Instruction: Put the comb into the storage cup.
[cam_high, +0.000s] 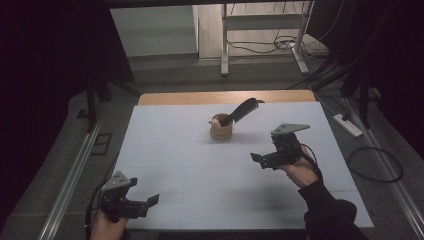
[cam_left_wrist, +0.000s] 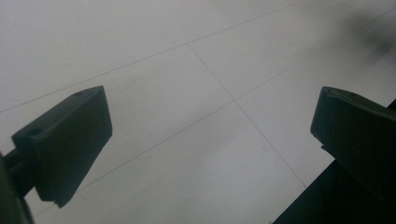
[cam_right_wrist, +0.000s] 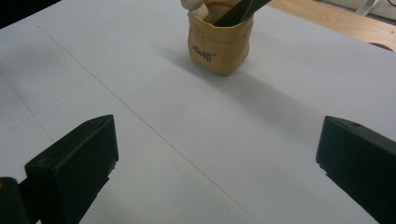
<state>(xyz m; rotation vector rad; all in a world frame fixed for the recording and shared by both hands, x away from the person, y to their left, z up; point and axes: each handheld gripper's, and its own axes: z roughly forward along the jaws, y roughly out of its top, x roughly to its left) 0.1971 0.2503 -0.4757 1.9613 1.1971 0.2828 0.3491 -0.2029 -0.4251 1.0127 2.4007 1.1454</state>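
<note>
**Both grippers open over the white table, pouch standing ahead**

The right gripper (cam_high: 266, 159) is hovering over the right half of the table (cam_high: 175, 150), its jaws standing wide apart with nothing between them; in the right gripper view (cam_right_wrist: 215, 158) they are framing bare white surface. Ahead of it, well apart, a small tan pouch (cam_right_wrist: 219, 44) is standing upright on the table, past the middle toward the far edge (cam_high: 221, 128). Dark lettering is printed on the front of the pouch, too small and blurred to read. A black curved tool (cam_high: 244, 110) is leaning out of the pouch's mouth toward the right, and a small pale object (cam_high: 214, 120) is sitting at its left rim.

The left gripper (cam_high: 142, 202) is resting near the table's near left corner, jaws also spread open and empty (cam_left_wrist: 212, 135), looking down on thin seam lines crossing the white top.

Between the two grippers and the pouch the surface is lying open. A strip of bare wood (cam_high: 200, 97) is showing along the far edge.
</note>
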